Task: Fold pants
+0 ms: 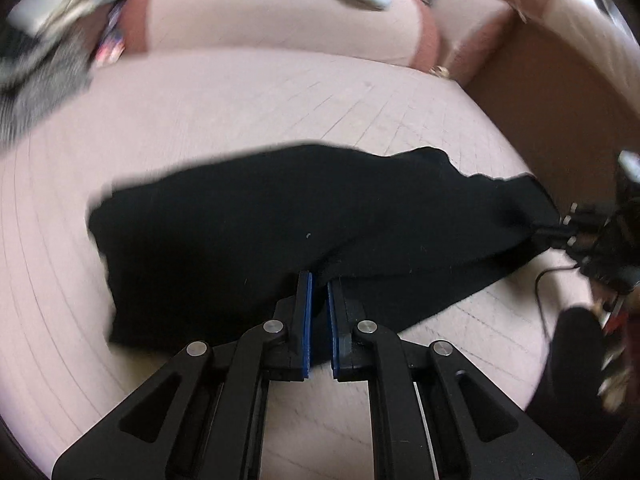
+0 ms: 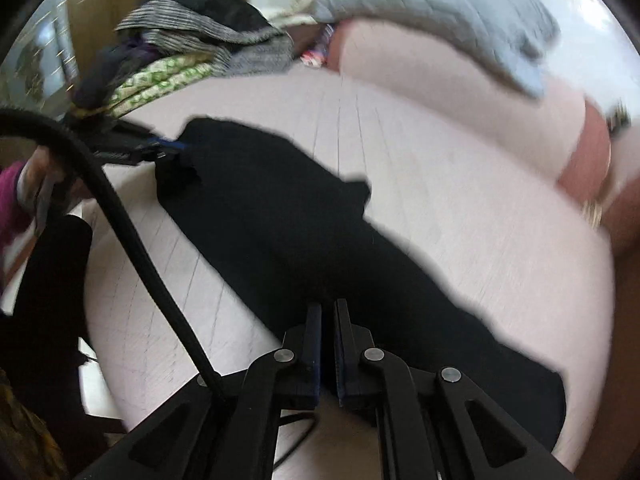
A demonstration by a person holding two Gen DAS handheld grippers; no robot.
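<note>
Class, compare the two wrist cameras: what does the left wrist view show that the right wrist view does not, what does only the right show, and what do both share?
Only the left wrist view: the brown padded sofa arm, and the left claw seen close up, shut on cloth.

Only the right wrist view: a pile of striped grey and green patterned clothes, a thick black cable, a magenta sleeve, and the right claw close up, shut on cloth.

Both: the black fabric pants on the pale pink quilted sofa seat, and the pale blue quilted cushion.
</note>
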